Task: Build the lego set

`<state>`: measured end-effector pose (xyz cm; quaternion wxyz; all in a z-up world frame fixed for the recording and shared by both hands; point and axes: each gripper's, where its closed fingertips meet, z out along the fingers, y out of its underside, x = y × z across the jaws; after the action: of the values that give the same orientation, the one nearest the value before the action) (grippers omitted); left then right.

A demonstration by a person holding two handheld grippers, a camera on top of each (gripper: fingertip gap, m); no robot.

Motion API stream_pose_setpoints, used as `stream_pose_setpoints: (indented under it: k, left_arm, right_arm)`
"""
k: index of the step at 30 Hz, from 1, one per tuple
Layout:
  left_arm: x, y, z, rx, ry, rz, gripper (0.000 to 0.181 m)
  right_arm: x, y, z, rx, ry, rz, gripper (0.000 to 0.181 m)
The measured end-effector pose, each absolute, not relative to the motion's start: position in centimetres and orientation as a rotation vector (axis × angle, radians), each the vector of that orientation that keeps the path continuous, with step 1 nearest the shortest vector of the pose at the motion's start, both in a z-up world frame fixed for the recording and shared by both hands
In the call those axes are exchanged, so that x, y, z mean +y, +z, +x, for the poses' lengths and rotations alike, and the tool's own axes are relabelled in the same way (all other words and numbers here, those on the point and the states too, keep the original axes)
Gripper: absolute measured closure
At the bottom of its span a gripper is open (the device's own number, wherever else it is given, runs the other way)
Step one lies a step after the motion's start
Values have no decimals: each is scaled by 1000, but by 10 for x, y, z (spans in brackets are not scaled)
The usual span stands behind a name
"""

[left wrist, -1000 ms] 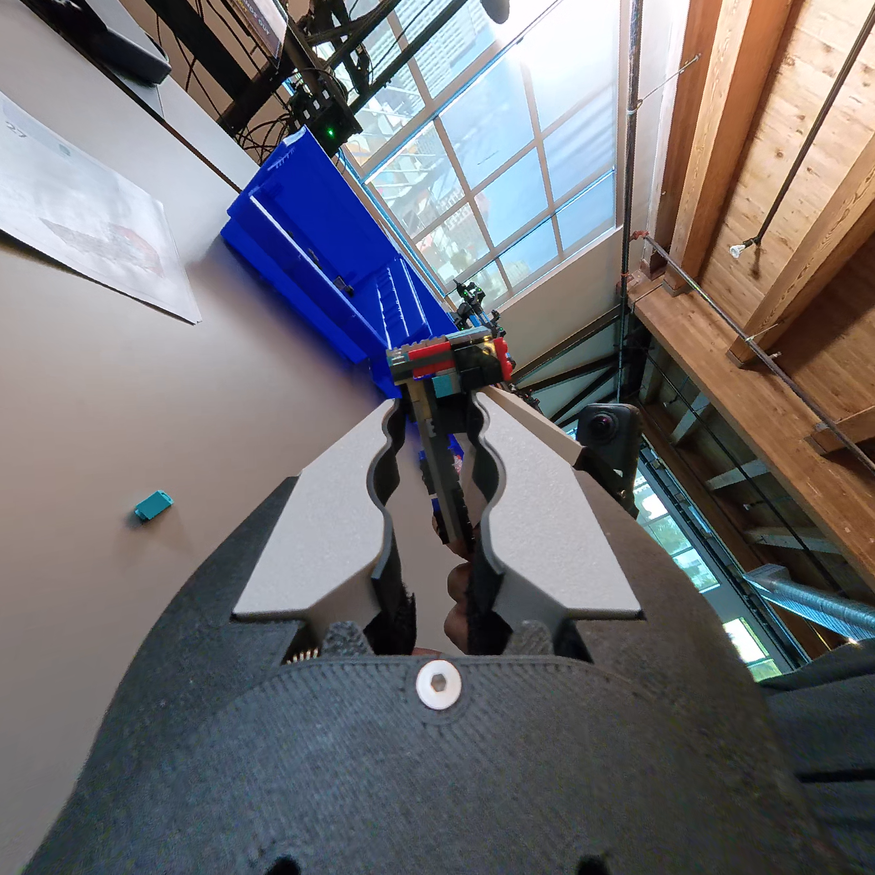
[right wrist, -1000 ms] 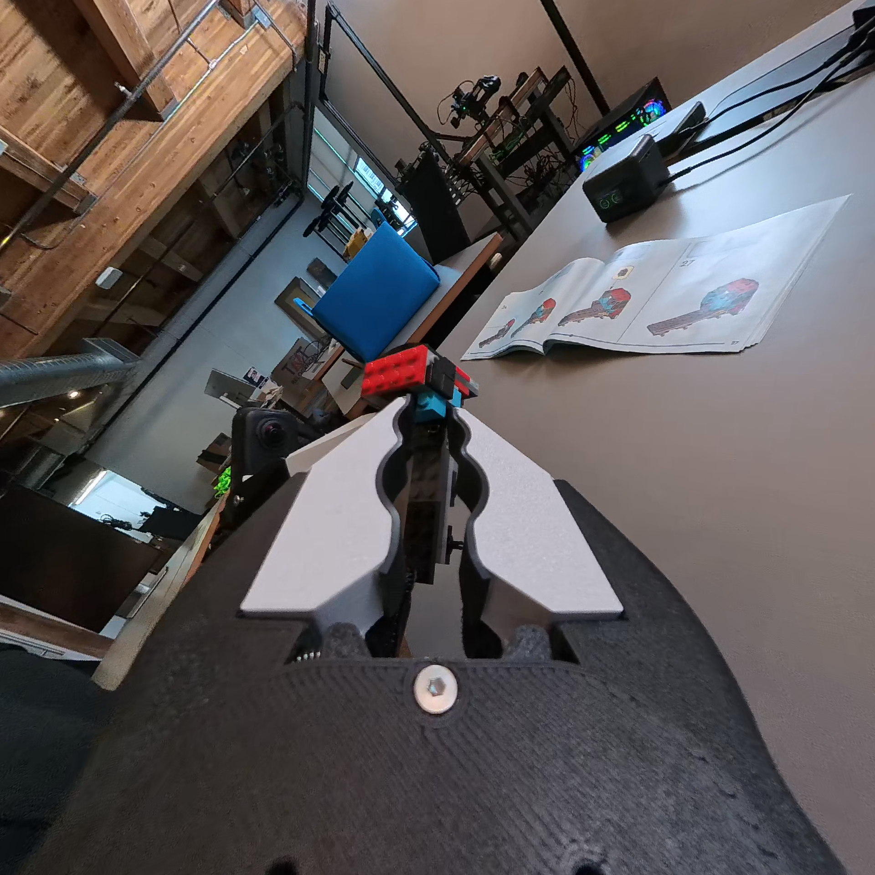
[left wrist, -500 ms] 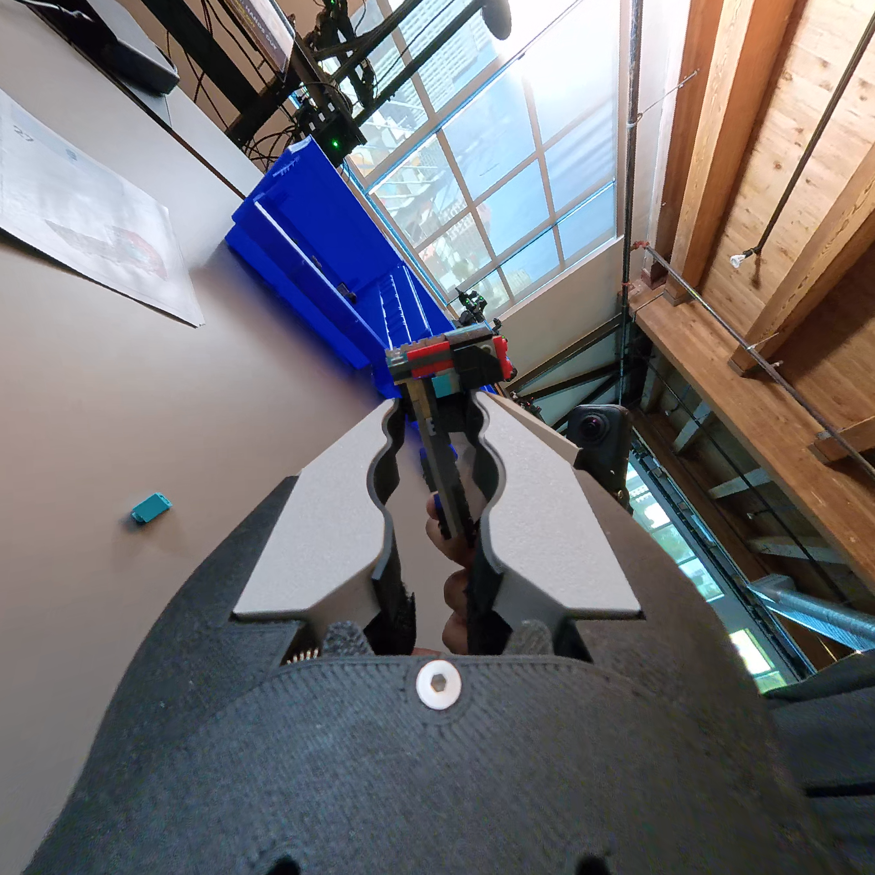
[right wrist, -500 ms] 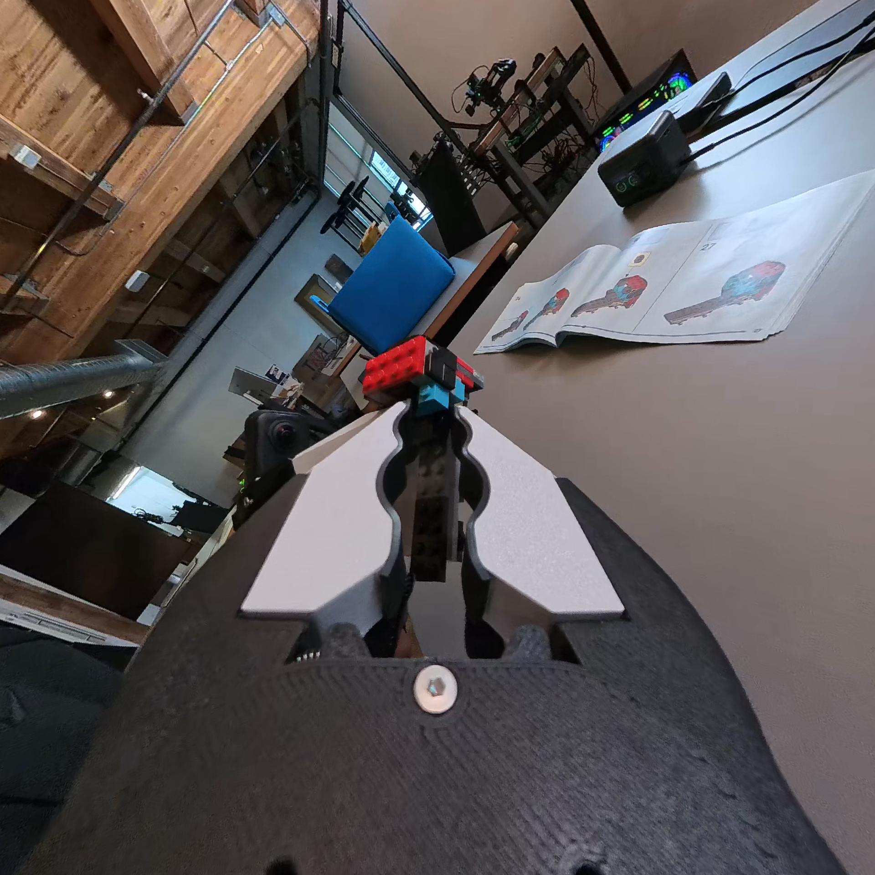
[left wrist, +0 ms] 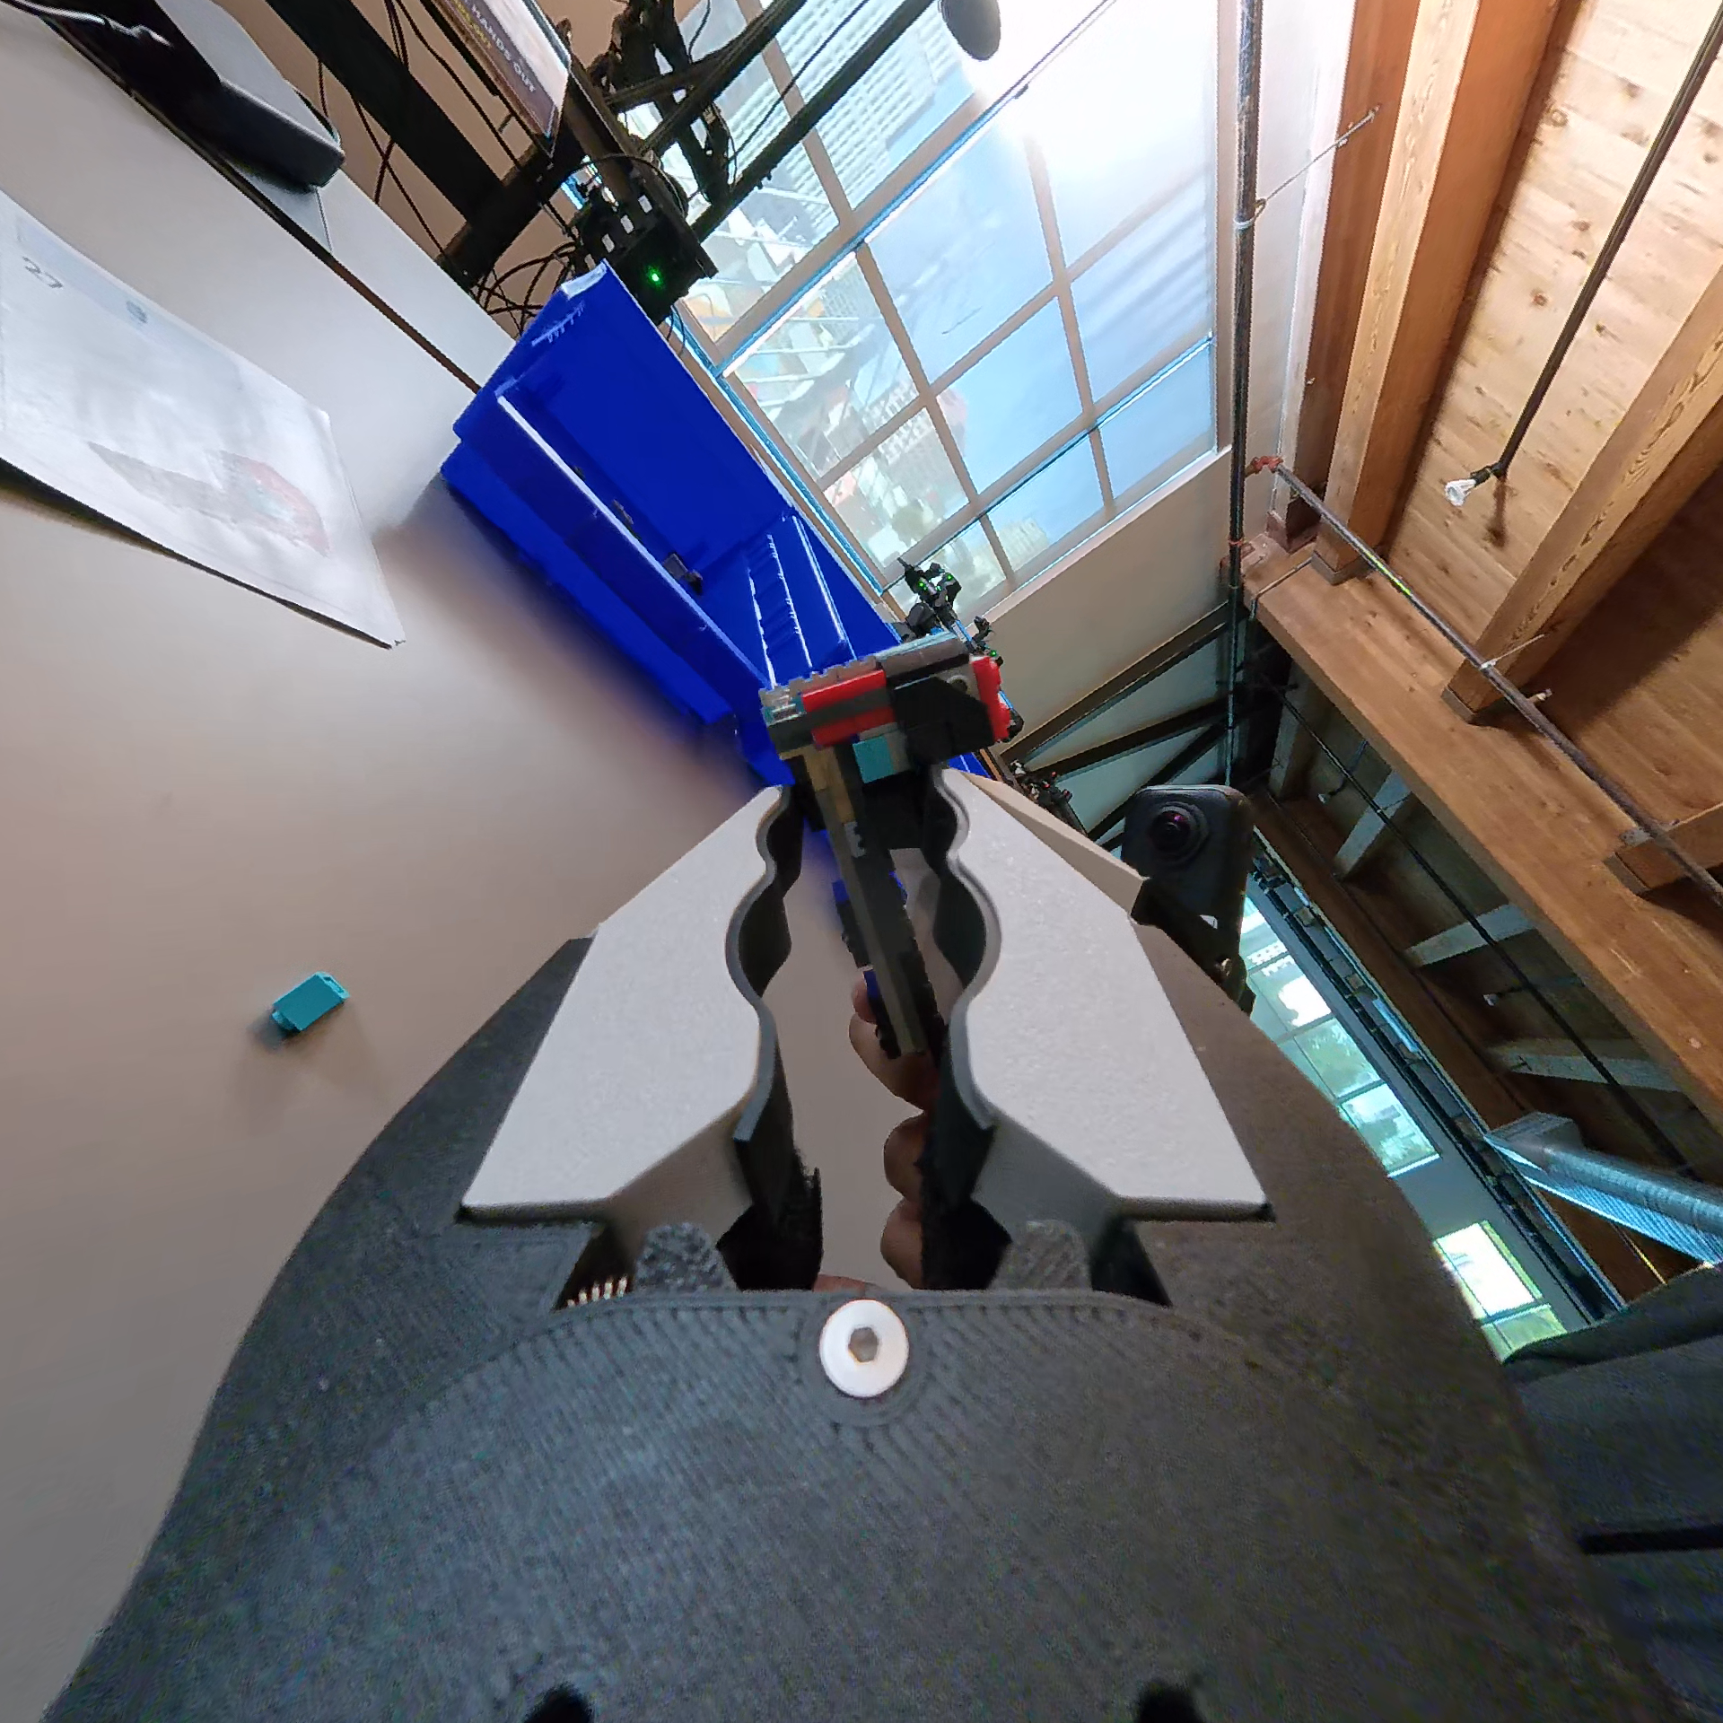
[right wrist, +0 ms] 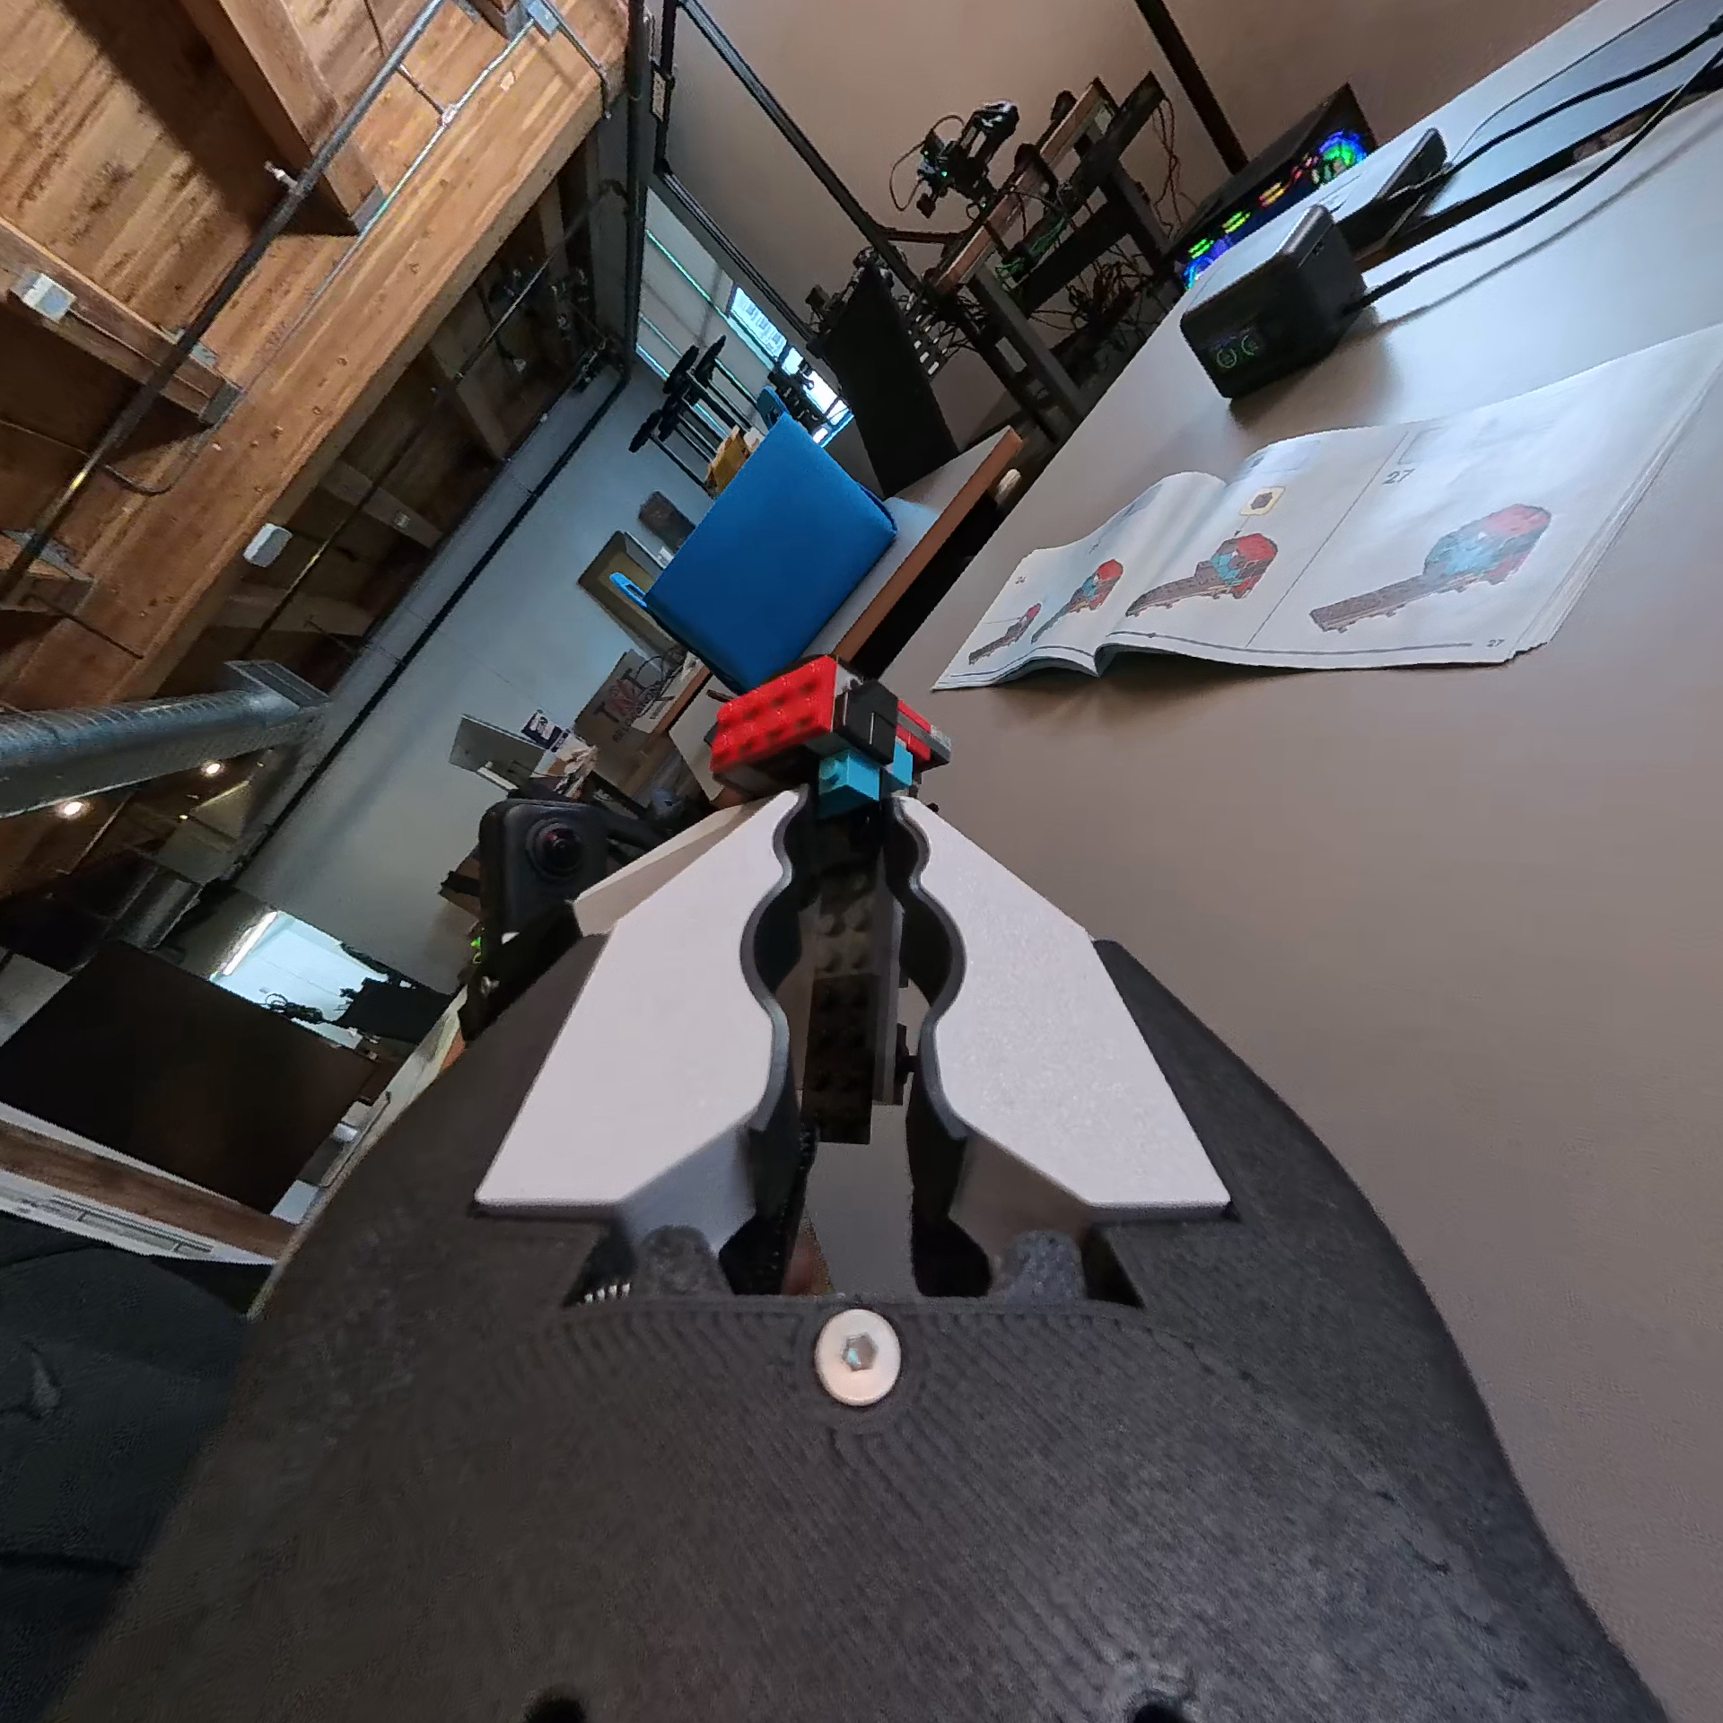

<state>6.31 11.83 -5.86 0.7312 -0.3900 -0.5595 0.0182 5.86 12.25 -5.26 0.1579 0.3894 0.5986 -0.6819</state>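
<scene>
Above the grey table, beside the open booklet, both tongs, left and right, close nearly fully on one lego model, likely steadying it; a teal brick lies apart.

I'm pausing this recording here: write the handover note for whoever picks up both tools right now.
Left tool: its fingers flank the long dark stem of the lego model, held up off the table; whether they clamp it is unclear.
Right tool: shut on the same stem, red and teal head of the model just past the fingertips.
On the table: one loose teal piece to the left, the instruction booklet lying open, a blue bin behind.
Done: stem and head are joined.
Left: probably the teal piece; check the booklet for the rest.
</scene>
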Motion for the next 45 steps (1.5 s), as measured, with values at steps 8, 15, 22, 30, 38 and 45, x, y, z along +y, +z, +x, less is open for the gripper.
stream_pose_setpoints:
  k: [8, 15, 22, 30, 38, 45]
  left_arm:
    - [119, -60, 64, -1219, 41, -866, 154]
    - [119, -63, 63, -1232, 7, -839, 155]
    - [117, -64, 62, -1228, -80, -753, 155]
    - [117, -59, 66, -1173, -53, -776, 155]
    - [120, -61, 69, -1138, -55, -816, 154]
    - [124, -62, 71, -1128, -26, -862, 154]
  right_arm:
    - [123, -53, 60, 1692, -1897, 1103, 168]
    - [122, -56, 59, 1678, -1867, 1116, 168]
    - [124, -51, 59, 1611, -1878, 1082, 155]
    - [127, -48, 62, 1529, -1827, 1065, 168]
    - [130, -49, 65, 1448, -1796, 1060, 169]
    - [133, -50, 65, 1466, -1800, 1088, 170]
